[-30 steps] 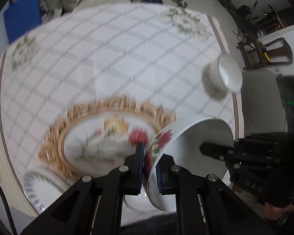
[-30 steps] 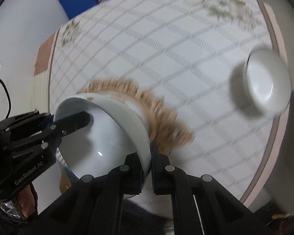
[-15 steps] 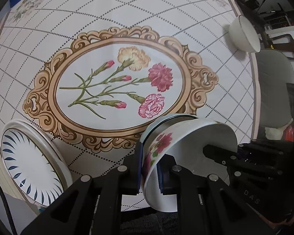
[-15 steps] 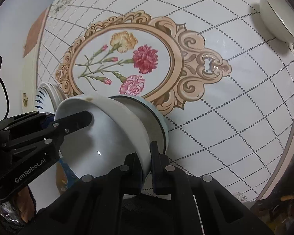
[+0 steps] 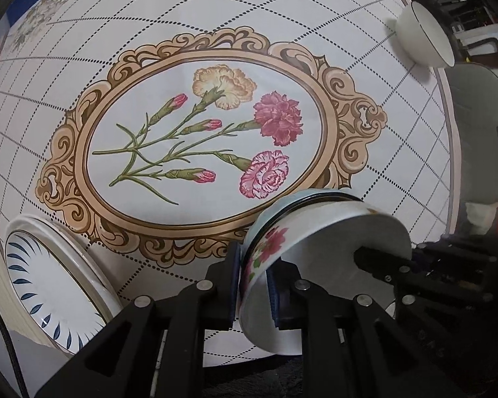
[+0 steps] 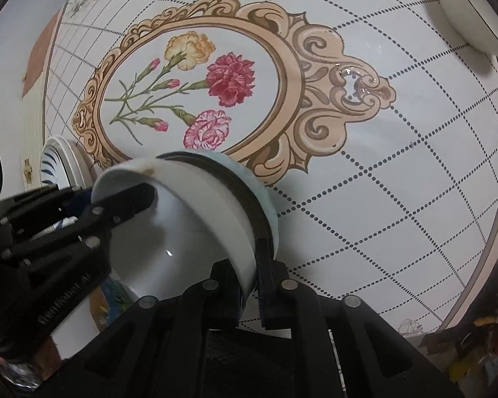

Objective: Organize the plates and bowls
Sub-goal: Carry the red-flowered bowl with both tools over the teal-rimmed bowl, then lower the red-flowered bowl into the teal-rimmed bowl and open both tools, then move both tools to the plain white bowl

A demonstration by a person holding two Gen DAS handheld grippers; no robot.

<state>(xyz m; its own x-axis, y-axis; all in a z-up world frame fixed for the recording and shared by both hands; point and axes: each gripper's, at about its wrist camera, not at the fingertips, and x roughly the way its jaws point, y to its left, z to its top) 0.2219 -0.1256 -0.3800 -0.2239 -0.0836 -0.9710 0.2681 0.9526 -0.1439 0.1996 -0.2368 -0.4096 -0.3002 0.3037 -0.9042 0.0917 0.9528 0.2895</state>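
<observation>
A white bowl with pink flowers (image 5: 332, 232) sits tilted inside a light blue bowl with a dark band (image 5: 295, 200) near the table's front edge. My left gripper (image 5: 253, 265) is shut on the flowered bowl's left rim, one pad outside and one inside. My right gripper (image 6: 251, 265) pinches the opposite rim of the flowered bowl (image 6: 182, 232); its jaws are opening with the rim still between them. Each gripper shows in the other's view, reaching into the bowl. The blue bowl (image 6: 249, 179) is mostly hidden under the flowered one.
A white plate with blue leaf marks (image 5: 43, 282) lies at the front left. A small white bowl with a dark rim (image 5: 421, 36) stands at the far right edge. The round table's cloth (image 5: 215, 66) carries a large flower medallion. A chair stands beyond the right edge.
Both grippers have come down and toward the table's front with the flowered bowl. It now sits in the light blue bowl. The blur of the earliest frames is gone.
</observation>
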